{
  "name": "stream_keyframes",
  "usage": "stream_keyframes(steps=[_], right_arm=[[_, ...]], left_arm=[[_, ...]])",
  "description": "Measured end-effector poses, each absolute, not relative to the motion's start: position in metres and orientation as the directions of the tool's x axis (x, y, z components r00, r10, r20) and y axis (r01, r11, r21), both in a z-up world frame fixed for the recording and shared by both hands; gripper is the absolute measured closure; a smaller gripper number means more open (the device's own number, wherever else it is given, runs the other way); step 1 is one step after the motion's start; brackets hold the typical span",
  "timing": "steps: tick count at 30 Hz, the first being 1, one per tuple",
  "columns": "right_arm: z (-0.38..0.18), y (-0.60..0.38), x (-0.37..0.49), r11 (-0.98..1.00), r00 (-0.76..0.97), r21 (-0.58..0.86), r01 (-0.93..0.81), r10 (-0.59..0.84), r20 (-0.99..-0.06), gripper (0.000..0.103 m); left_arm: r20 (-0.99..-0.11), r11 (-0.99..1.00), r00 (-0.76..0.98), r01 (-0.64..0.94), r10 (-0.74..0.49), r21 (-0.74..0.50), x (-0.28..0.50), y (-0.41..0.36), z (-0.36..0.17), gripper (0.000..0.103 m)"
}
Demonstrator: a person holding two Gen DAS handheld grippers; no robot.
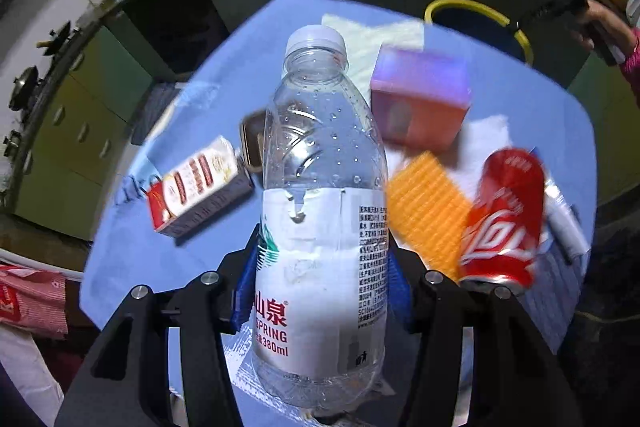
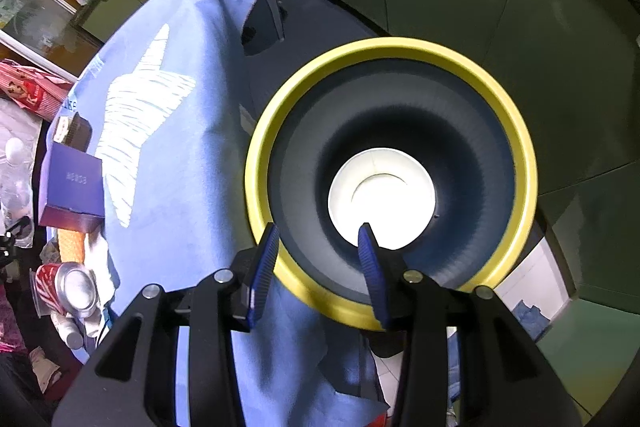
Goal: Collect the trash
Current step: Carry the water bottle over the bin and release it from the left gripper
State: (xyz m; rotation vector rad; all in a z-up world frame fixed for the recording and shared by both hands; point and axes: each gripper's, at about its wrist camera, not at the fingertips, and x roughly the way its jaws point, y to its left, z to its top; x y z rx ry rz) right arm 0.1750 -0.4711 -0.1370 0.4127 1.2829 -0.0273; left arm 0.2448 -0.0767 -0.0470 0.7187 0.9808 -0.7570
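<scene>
Left gripper (image 1: 322, 291) points steeply down, fingers clamped on the water bottle (image 1: 320, 211), held above the blue surface (image 1: 132, 259) among a can (image 1: 502, 223) and boxes. Right gripper (image 2: 316, 271) hangs half open, empty, over the yellow-rimmed bin (image 2: 516, 131) beside the surface's edge.

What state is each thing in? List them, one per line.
Bottle: capped, nearly empty, clamped upright-in-view in the left gripper.
Can: lying on its side on the table.
Cookie box: lying flat, closed.
Purple box: closed, on the cloth.
Bin: open, a white disc at its bottom.
Right gripper: jaws open, empty, over the bin.
</scene>
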Motion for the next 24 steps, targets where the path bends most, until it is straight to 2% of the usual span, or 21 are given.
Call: stream_keyframes(steps=[7,13,17,24], right_arm=[[-0.125,-0.489,0.137,0.918,0.338,0.289,0.27,0.19,-0.922,0.063],[-0.117,-0.521,0.093,0.897,0.38,0.304,0.321,0.172,-0.909,0.063],[-0.11,-0.54,0.062,0.884,0.411,0.317,0.343,0.162,-0.897,0.063],[-0.106,-0.57,0.017,0.86,0.461,0.342,0.378,0.146,-0.875,0.059]], left_arm=[[-0.911,0.474,0.291,0.871,-0.292,0.126,0.21,-0.141,0.006,0.049],[-0.915,0.348,0.132,0.938,-0.38,-0.009,0.191,-0.241,0.022,0.049],[-0.928,0.277,0.031,0.958,-0.37,-0.079,0.188,-0.319,0.009,0.049],[-0.945,0.249,-0.014,0.963,-0.326,-0.1,0.203,-0.43,-0.038,0.049]])
